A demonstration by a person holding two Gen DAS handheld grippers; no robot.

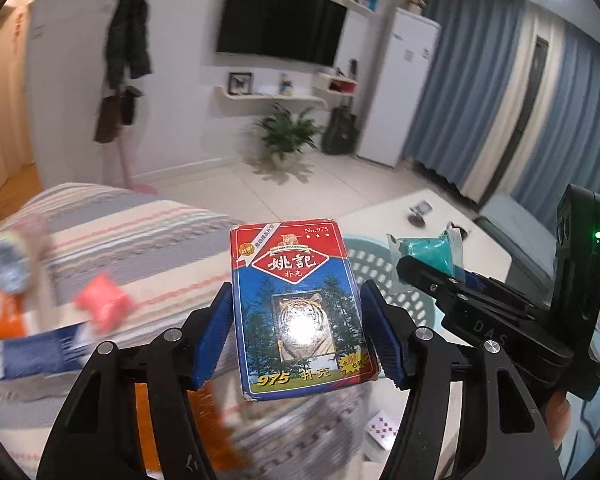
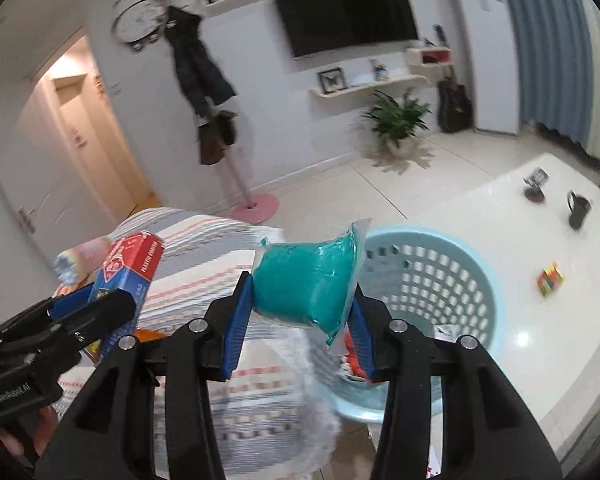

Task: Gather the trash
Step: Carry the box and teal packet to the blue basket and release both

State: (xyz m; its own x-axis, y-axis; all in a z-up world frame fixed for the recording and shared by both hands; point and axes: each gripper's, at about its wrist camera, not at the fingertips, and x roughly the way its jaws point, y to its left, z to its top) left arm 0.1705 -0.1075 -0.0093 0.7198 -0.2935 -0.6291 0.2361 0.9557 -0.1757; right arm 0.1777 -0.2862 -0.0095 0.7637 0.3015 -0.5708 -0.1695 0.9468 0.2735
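Midway, the left gripper (image 1: 296, 308) clamped a card box (image 1: 300, 312), the right gripper (image 2: 300, 304) a teal pouch (image 2: 308, 284); neither had reached the basket (image 2: 476, 264), litter remaining on the bed (image 1: 140, 232).

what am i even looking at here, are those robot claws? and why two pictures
No robot: a person holds a handheld two-finger gripper in each hand, and each carries a fisheye camera looking along its fingers. One picture comes from each. The left gripper is shut on a playing card box. The right gripper is shut on a teal pouch. Just beyond it stands a pale blue basket beside a white table holding a dark mug. A striped cover lies left.
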